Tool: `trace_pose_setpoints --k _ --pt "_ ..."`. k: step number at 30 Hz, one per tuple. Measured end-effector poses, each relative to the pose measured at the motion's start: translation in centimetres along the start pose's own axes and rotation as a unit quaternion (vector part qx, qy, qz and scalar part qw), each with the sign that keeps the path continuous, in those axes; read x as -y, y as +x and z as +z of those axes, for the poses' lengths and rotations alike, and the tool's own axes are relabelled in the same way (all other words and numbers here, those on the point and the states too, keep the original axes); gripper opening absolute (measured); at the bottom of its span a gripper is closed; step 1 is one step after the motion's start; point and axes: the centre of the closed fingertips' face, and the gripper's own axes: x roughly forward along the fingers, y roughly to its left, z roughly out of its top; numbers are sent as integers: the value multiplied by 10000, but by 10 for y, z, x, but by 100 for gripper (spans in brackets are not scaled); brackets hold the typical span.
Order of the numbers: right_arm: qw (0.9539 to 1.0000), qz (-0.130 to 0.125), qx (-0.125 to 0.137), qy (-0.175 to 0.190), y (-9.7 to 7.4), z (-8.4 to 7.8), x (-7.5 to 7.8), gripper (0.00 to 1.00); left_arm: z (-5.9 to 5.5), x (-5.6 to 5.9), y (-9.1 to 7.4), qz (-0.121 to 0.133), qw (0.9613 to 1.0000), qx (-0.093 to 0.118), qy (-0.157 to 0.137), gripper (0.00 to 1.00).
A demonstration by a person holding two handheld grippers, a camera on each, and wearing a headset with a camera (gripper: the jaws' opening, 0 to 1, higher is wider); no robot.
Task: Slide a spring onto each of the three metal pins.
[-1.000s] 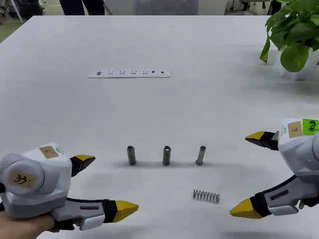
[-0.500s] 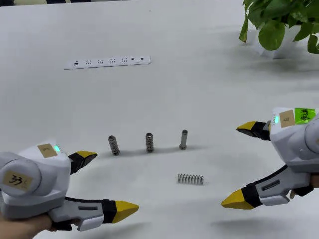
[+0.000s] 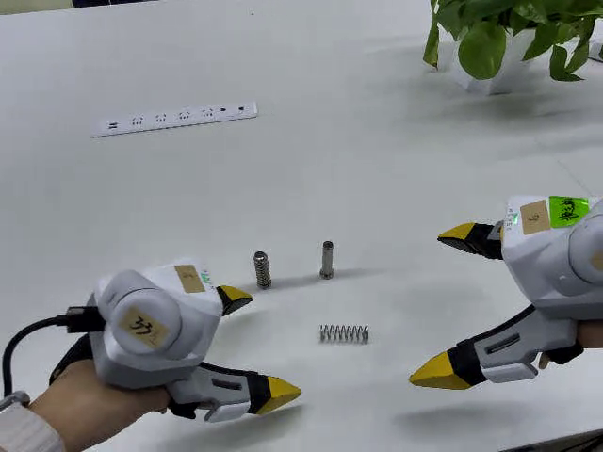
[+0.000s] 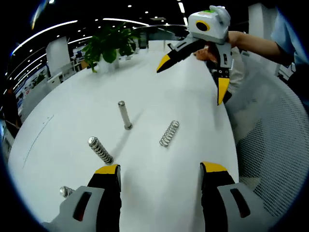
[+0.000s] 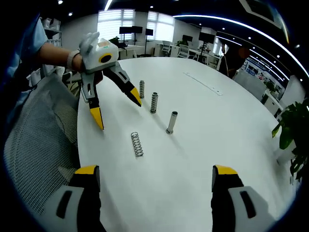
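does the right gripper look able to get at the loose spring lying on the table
Probably yes: the right gripper is open and faces the loose spring, with only bare table between them.

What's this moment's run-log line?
left gripper: open, empty | right gripper: open, empty | sprung pins: two | bare pin: one | loose spring: on table

— Anything readable?
— "33", handwritten on a tan sticker (image 3: 143, 328) at the left gripper's (image 3: 262, 346) rear end.
— And the right gripper (image 3: 438, 304)?
— A small tag (image 3: 534, 217) on top bears one unclear digit. The green label (image 3: 568, 210) beside it is illegible.
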Motion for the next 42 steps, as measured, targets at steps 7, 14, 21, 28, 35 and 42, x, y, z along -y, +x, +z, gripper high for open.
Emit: trace_pose_setpoints --k 7,14,21,28,35,42 --pt "9999 -94 66 95 -4 -3 0 97 13 0 18 -266 9993 -107 253 54" --pt "9999 -96 29 134 -5 -8 -4 96 23 0 31 -501 9974 -254 442 31" --pt "9998 -105 42 165 -7 -8 -7 96 24 8 43 -691 9943 -441 680 25" --pt "9997 -117 39 187 -8 -10 -5 95 22 10 49 -773 9899 -646 993 21" --pt "9998 -178 -6 120 -10 -8 -3 95 19 10 50 -851 9864 -899 1079 17" --pt "9999 -131 -13 91 -8 -5 -7 95 19 11 52 -862 9829 -1142 1160 14"
